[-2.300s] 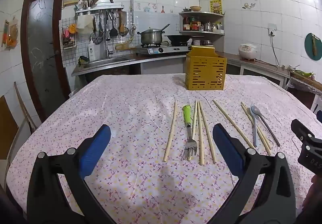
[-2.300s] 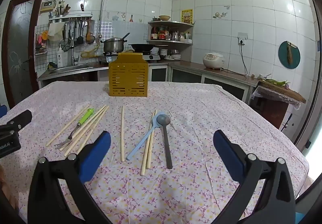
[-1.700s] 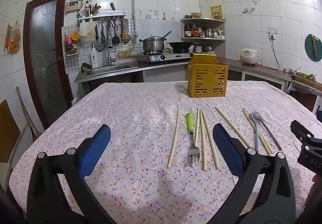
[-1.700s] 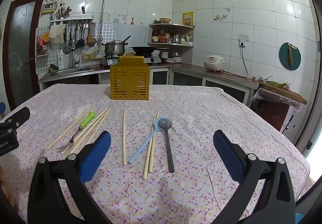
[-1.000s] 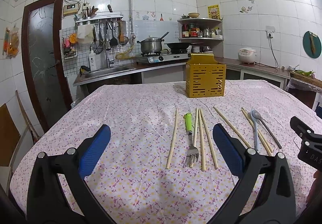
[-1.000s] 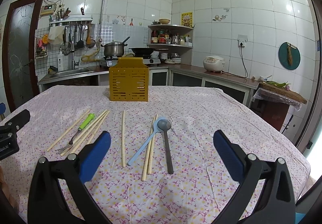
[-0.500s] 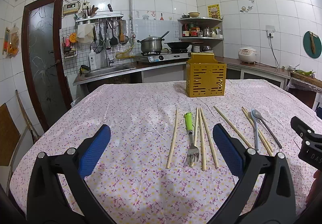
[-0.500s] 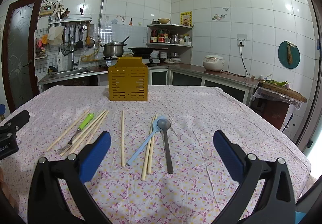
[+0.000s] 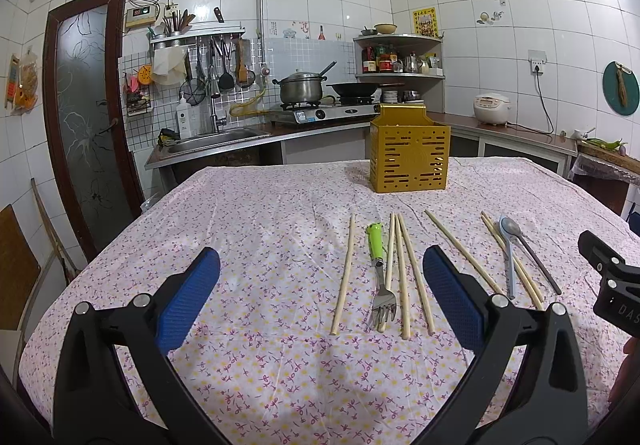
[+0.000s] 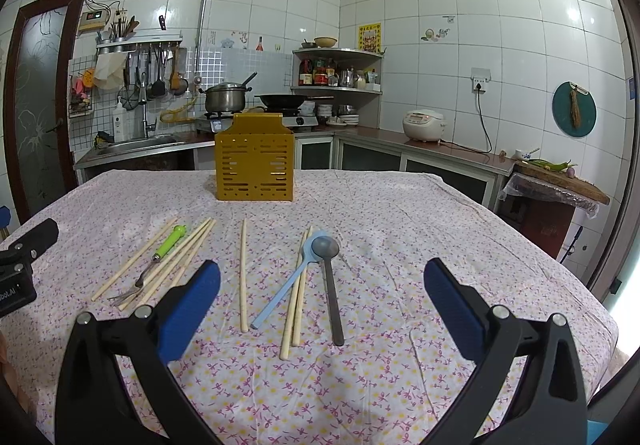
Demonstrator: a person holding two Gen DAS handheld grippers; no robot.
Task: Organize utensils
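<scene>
Chopsticks (image 9: 401, 272), fork (image 9: 379, 272) and spoons (image 10: 333, 285) lie lengthwise toward the yellow holder (image 9: 409, 154); both grippers gape wide, empty.

White-tiled kitchen walls (image 10: 460, 5), dark glass door (image 9: 86, 117) left, counter w/ stove (image 9: 320, 113).

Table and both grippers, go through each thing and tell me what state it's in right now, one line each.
Left gripper: open, holding nothing, above the cloth.
Right gripper: open, holding nothing.
Yellow holder: upright at the far side; inside not visible.
Fork: flat, among chopsticks, tines toward the camera.
Chopsticks: all lying loose on the cloth.
Blue spoon: flat, across two chopsticks.
Dark spoon: flat, bowl partly over the blue spoon's bowl.
</scene>
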